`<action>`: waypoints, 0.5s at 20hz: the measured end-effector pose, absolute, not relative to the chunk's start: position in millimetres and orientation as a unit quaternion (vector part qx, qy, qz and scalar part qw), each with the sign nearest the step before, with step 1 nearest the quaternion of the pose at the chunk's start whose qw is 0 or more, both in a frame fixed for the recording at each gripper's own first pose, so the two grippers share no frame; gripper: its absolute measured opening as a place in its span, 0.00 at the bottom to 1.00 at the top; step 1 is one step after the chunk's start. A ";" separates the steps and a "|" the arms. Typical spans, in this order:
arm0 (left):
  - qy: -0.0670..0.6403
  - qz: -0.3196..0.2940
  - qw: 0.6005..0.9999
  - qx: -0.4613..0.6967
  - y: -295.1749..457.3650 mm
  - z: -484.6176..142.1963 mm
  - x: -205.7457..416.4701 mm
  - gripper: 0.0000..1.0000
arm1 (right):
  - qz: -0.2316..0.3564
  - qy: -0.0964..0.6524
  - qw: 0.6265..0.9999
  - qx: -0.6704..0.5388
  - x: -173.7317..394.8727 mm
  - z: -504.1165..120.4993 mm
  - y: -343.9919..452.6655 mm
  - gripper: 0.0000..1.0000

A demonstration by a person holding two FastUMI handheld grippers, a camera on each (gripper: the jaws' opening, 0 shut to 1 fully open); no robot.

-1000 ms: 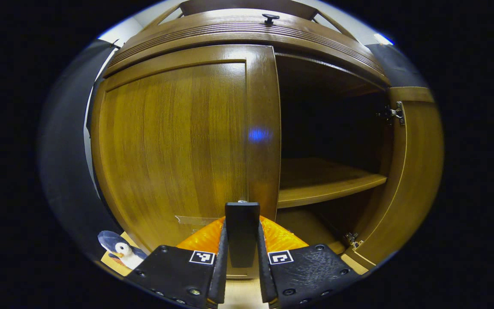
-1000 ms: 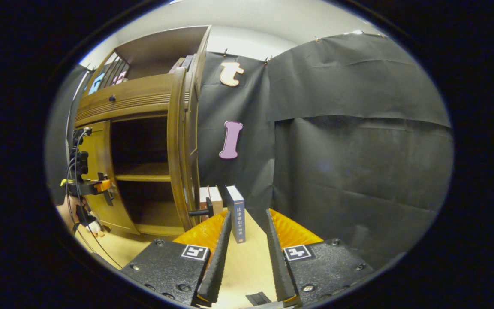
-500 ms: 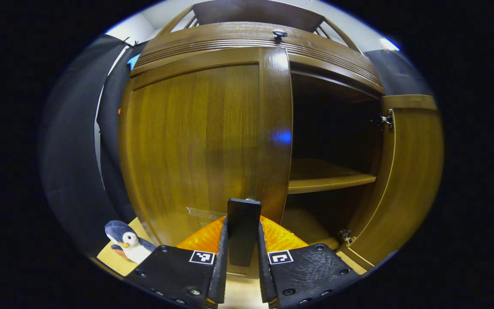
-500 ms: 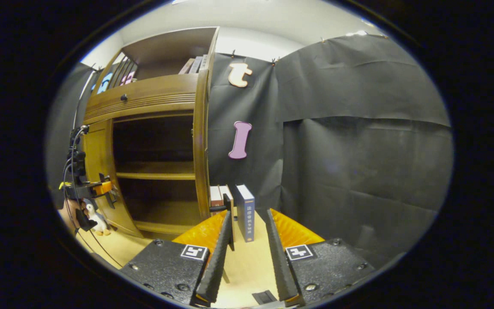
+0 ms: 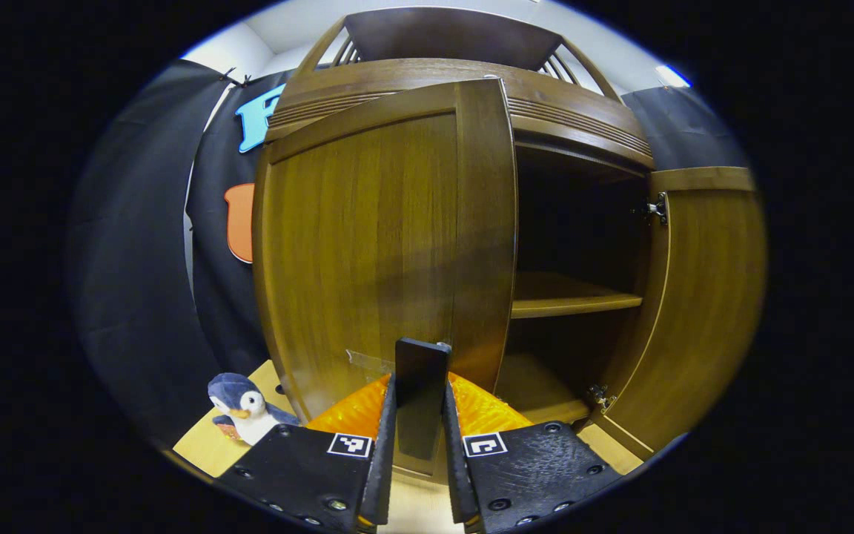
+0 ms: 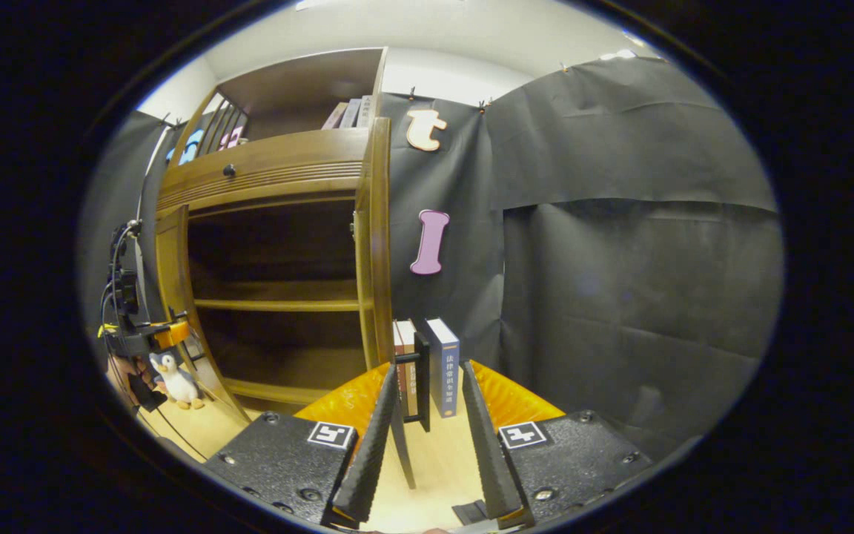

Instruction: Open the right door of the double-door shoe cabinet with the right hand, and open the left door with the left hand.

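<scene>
Your left gripper point(image 5: 418, 445) clamps the left door's handle point(image 5: 419, 386); your right gripper point(image 6: 422, 437) stands wide apart around the right door's handle point(image 6: 421, 380)

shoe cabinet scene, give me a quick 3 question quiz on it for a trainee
1. True or false: the left gripper is shut on the left door's handle.
2. The right gripper is: A) shut on the right door's handle; B) open, with that handle between its fingers; C) holding a book.
3. Which toy sits on the floor beside the left door?

Key: 1 true; 2 B; 3 the penguin toy.
</scene>
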State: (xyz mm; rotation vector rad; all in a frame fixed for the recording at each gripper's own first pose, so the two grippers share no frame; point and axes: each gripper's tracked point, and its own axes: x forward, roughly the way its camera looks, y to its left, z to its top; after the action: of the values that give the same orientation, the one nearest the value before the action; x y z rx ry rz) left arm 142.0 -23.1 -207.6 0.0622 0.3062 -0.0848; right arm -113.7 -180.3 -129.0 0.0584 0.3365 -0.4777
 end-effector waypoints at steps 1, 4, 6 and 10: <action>0.152 -0.041 0.987 0.031 -19.6 -207.0 137.1 0.30 | -0.233 0.166 0.958 0.028 -113.8 -129.5 -177.7 0.60; 0.147 -0.037 0.988 0.034 -7.8 -204.3 120.8 0.30 | -0.227 0.167 0.959 0.027 -112.5 -129.2 -171.3 0.58; 0.147 -0.037 0.988 0.031 -1.8 -204.9 110.4 0.41 | -0.220 0.167 0.961 0.026 -110.7 -128.0 -164.4 0.58; 0.143 -0.035 0.989 0.028 7.6 -204.4 101.6 0.26 | -0.205 0.168 0.964 0.019 -104.3 -126.9 -153.4 0.60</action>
State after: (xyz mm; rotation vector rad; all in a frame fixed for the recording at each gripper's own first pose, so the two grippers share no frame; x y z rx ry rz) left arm 101.6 7.6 -204.4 0.0564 0.2873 -0.0696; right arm -104.3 -153.4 -126.9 0.0376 0.3407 -0.4150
